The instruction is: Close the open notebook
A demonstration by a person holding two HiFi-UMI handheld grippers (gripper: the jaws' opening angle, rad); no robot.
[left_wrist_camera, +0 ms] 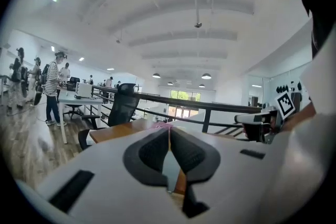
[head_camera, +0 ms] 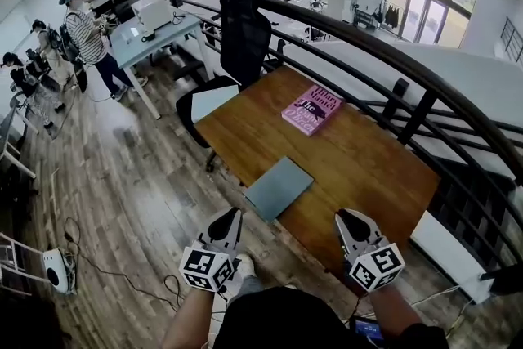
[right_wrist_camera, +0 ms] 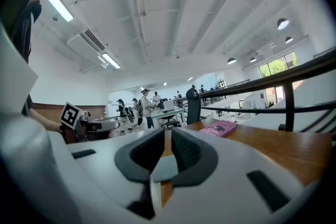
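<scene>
The notebook (head_camera: 279, 188) lies closed and flat near the front edge of the wooden table (head_camera: 359, 159), its grey-green cover up. My left gripper (head_camera: 231, 214) hovers just in front of the notebook's near left corner, off the table's edge. Its jaws are shut with nothing between them, as the left gripper view (left_wrist_camera: 169, 129) also shows. My right gripper (head_camera: 346, 217) hangs over the table's front edge, to the right of the notebook and apart from it. In the right gripper view (right_wrist_camera: 168, 131) its pads meet at the tips and hold nothing.
A pink book (head_camera: 312, 109) lies at the table's far side. A black office chair (head_camera: 243, 37) stands behind the table's left corner. A dark curved railing (head_camera: 425, 86) runs along the right. Several people stand by a white desk (head_camera: 155, 33) at the far left.
</scene>
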